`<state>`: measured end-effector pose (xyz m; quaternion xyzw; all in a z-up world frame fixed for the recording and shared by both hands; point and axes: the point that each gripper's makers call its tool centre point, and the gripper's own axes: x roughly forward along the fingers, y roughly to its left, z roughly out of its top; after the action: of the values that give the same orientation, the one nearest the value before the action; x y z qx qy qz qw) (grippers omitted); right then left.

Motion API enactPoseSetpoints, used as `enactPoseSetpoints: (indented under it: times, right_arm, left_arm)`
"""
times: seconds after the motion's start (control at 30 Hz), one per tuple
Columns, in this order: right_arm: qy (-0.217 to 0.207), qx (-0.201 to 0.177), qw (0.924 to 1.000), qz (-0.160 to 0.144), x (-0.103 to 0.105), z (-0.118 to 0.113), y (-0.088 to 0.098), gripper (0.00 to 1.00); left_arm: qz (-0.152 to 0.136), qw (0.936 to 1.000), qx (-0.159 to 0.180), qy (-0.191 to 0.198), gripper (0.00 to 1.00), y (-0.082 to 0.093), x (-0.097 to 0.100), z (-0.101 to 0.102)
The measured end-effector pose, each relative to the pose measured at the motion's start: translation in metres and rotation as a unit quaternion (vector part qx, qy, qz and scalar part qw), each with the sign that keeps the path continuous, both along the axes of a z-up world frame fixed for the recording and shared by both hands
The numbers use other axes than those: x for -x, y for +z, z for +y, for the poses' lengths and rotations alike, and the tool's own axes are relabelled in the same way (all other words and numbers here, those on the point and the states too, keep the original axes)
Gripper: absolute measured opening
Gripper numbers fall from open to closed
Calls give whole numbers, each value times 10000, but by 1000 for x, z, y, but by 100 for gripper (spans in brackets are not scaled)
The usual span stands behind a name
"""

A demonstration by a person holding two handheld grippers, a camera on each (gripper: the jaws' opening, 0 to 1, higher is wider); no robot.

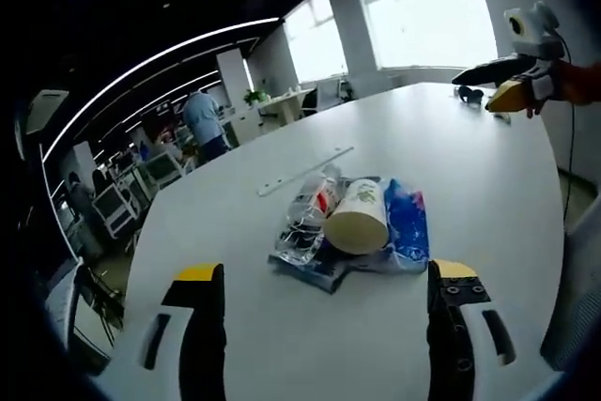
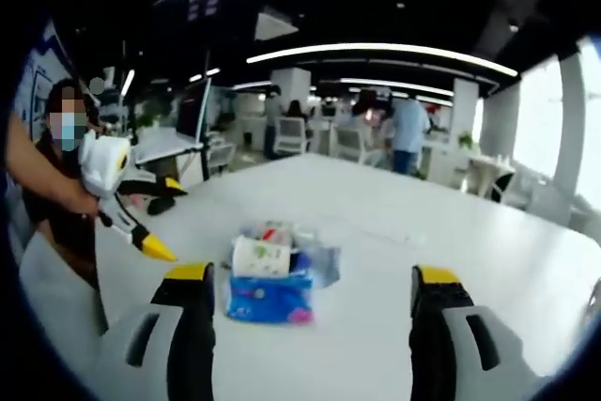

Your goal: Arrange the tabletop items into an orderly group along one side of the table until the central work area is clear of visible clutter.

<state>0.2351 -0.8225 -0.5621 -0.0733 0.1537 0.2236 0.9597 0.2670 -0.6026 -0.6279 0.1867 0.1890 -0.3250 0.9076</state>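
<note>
While both our claws hang wide apart, the paper cup [image 1: 358,218] lies on its side straight ahead of our left claw [image 1: 329,302], mouth toward it, nearer than the right claw [image 2: 310,300].

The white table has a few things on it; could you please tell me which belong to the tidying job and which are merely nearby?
Belongs to the job:
- paper cup, lying on its side
- clear plastic bottle, lying down
- blue packet
- white strip lying beyond the pile
- left gripper and right gripper, both open

Just nearby:
- dark object at the table's far edge
- desks and chairs in the background
</note>
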Motion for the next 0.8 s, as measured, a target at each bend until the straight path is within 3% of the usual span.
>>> enactPoseSetpoints:
  times: [0.3,0.8]
  right_arm:
    - [180,73,9998,-22,-14,10,1,78]
    - [417,103,9989,164,-39,24,-13,69]
  left_arm:
    - [-5,9996,-260,-142,84,-5,-8,1]
    - [33,9984,-521,-235,78,-16,-23,0]
